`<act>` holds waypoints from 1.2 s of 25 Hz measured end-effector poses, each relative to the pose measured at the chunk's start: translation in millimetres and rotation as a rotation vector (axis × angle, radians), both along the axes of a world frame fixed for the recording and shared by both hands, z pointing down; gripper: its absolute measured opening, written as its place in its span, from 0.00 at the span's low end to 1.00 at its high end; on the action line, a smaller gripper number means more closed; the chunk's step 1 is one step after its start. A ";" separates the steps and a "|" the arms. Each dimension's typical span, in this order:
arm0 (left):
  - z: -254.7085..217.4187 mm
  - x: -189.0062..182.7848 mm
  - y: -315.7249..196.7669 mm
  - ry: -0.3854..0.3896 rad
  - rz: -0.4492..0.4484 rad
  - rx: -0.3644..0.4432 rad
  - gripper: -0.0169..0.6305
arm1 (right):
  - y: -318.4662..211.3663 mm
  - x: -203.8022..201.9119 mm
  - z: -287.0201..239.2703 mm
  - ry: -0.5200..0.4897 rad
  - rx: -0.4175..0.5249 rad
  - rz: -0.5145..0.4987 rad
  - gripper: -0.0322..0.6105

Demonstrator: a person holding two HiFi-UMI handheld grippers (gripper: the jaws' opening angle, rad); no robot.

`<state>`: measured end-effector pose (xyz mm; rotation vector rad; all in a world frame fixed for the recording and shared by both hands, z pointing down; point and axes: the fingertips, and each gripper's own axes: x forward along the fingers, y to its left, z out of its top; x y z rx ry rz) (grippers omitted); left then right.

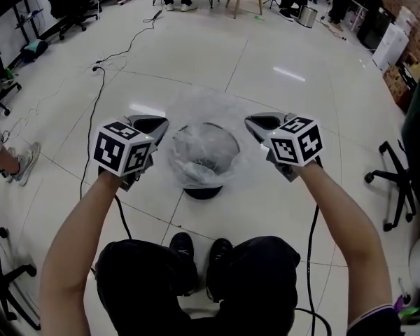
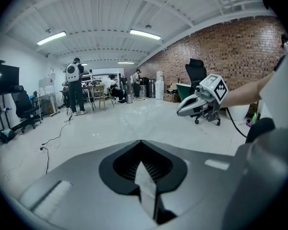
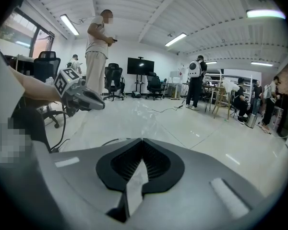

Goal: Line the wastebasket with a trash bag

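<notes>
A dark round wastebasket (image 1: 203,190) stands on the floor just ahead of my feet. A clear trash bag (image 1: 204,144) is draped over its mouth and spreads out to both sides. My left gripper (image 1: 157,125) is at the bag's left edge, and my right gripper (image 1: 254,123) is at its right edge. Both are shut on the thin film. In the left gripper view, a strip of bag (image 2: 146,186) runs between the closed jaws of the left gripper (image 2: 141,143). The right gripper view shows the same bag film (image 3: 134,186) pinched in the right gripper (image 3: 142,143).
A black cable (image 1: 98,96) trails over the white tiled floor at left. Office chairs (image 1: 399,180) stand at right, and a chair base (image 1: 0,275) at lower left. A bystander's shoe (image 1: 24,163) is at the left edge. People and furniture fill the far end.
</notes>
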<state>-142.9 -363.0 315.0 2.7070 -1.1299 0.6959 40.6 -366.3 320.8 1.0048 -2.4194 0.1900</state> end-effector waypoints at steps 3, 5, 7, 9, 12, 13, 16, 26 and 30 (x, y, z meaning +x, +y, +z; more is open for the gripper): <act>6.1 0.9 -2.9 -0.001 0.004 -0.025 0.04 | -2.0 -0.9 3.5 0.000 -0.015 0.005 0.05; 10.6 2.7 -4.9 -0.007 0.003 -0.039 0.04 | -2.9 -0.3 6.3 0.000 -0.027 0.008 0.05; 16.2 4.8 -6.3 -0.015 0.000 -0.051 0.04 | -3.8 1.5 12.3 0.003 -0.044 0.011 0.05; 21.1 6.3 -7.8 -0.018 -0.002 -0.059 0.04 | -5.4 4.2 19.0 0.010 -0.063 0.017 0.05; 25.4 5.1 -11.9 -0.017 -0.006 -0.061 0.04 | -11.2 5.3 25.1 0.016 -0.079 0.026 0.05; 26.9 4.2 -13.7 -0.017 -0.008 -0.061 0.04 | -13.7 4.8 26.5 0.018 -0.081 0.027 0.05; 32.7 1.9 -18.6 -0.017 -0.015 -0.065 0.04 | -20.4 2.6 30.5 0.023 -0.087 0.024 0.05; 45.8 -6.9 -29.1 -0.022 -0.052 -0.067 0.04 | -36.3 -2.3 48.9 0.031 -0.114 0.000 0.05; 46.8 -9.8 -34.7 -0.021 -0.064 -0.067 0.04 | -43.6 -7.0 50.5 0.032 -0.118 -0.012 0.05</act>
